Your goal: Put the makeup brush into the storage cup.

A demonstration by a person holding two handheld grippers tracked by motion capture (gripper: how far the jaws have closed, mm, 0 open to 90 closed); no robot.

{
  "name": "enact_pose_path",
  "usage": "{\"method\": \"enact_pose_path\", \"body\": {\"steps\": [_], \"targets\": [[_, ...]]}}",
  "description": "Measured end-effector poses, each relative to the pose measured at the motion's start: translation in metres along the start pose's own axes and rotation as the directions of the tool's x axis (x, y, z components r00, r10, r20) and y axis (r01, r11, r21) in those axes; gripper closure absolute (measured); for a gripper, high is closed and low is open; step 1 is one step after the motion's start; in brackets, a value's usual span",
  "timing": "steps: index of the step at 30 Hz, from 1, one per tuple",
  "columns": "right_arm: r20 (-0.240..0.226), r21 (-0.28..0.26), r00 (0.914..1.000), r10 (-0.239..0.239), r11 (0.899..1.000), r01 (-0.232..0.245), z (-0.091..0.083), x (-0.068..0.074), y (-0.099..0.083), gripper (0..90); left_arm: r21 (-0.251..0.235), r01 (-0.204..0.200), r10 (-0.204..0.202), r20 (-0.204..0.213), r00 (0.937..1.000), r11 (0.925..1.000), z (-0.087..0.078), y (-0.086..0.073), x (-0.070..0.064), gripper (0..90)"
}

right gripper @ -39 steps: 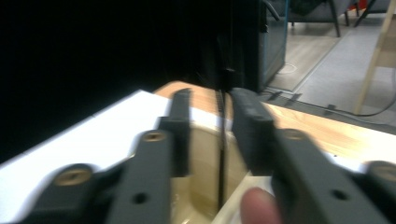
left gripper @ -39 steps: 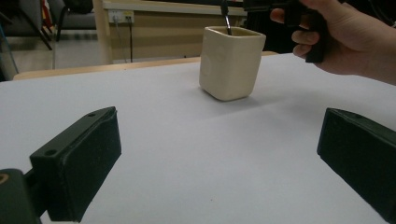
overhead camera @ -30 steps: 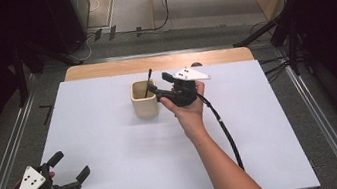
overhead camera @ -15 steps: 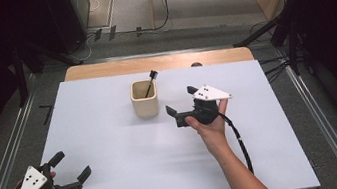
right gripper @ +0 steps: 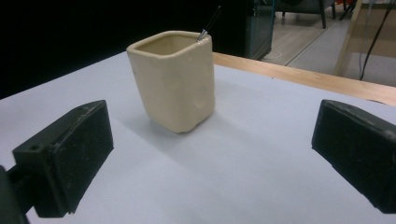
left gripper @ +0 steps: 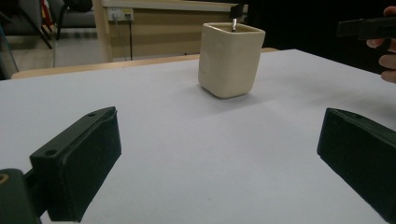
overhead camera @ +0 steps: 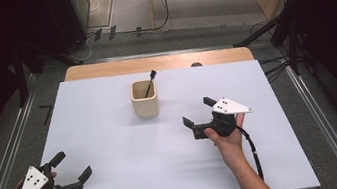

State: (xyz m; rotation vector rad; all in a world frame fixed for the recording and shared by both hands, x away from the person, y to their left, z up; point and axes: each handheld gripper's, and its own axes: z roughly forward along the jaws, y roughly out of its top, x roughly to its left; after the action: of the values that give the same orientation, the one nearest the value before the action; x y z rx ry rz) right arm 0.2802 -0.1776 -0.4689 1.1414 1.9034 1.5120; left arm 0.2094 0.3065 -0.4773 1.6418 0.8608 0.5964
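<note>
A cream square cup stands upright on the white table top, toward the back middle. A thin black tool leans inside it, its tip poking above the rim. My right gripper hovers to the cup's front right, open and empty, jaws pointing left toward the cup. My left gripper sits at the table's front left corner, also open with nothing between its jaws. From there the cup stands well ahead, the right hand off at the edge.
A wooden strip runs along the table's far edge. Metal rails flank both sides. Dark stands and cables lie on the floor behind. A black cable trails from the right gripper along the forearm.
My right gripper has drawn back from the cup's rim toward the front right, leaving the black tool standing in the cup. The left gripper has stayed put.
</note>
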Motion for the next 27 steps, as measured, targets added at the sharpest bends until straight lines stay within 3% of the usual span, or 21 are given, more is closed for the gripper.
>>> {"method": "enact_pose_path", "body": {"steps": [27], "targets": [[0.080, -0.004, 0.9962, 0.035, 0.999, -0.035, -0.071, -0.033, -0.035, 0.0, 0.002, 0.001, -0.001, -0.005, 1.0000, 1.0000, 0.000, 0.000, 0.000, 0.3]]}}
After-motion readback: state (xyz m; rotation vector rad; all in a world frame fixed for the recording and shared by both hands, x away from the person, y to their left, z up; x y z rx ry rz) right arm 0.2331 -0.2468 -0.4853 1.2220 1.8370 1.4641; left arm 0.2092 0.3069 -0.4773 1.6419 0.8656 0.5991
